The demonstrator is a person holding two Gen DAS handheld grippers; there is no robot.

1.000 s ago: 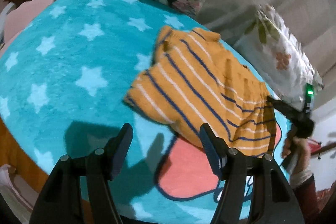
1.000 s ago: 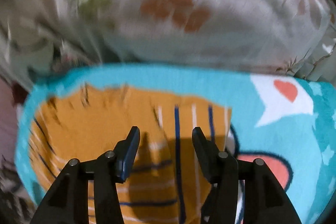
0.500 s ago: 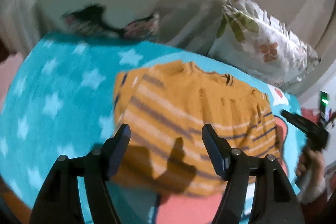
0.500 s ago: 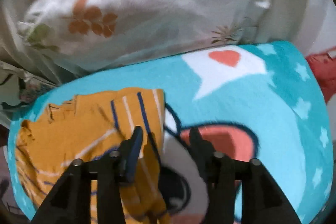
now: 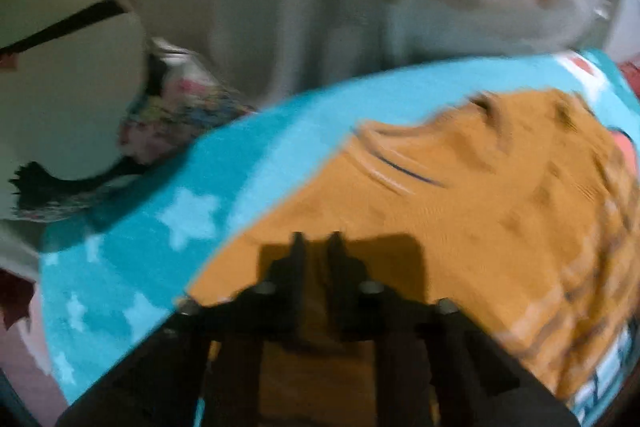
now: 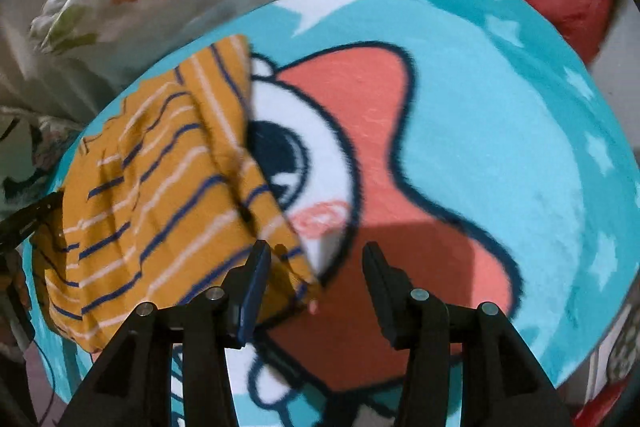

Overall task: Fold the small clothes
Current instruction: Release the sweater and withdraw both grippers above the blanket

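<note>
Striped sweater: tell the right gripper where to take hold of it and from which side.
Grip the bottom corner of the orange striped sweater, where its hem edge ends over the cartoon print on the blue blanket. Bring the right gripper down from above with one finger either side of that edge: the corner already lies between the open fingers, free and slightly lifted, easier to pinch than the flat middle.

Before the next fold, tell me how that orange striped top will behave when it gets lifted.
Probably floppy: the orange striped top already lies in creases and overlapped folds on the blanket. Likely light for its size, being a small, thin-looking knit. It should drape and sag from whatever corner the right claw pinches, and it may drag on the fuzzy blanket rather than slide.
</note>
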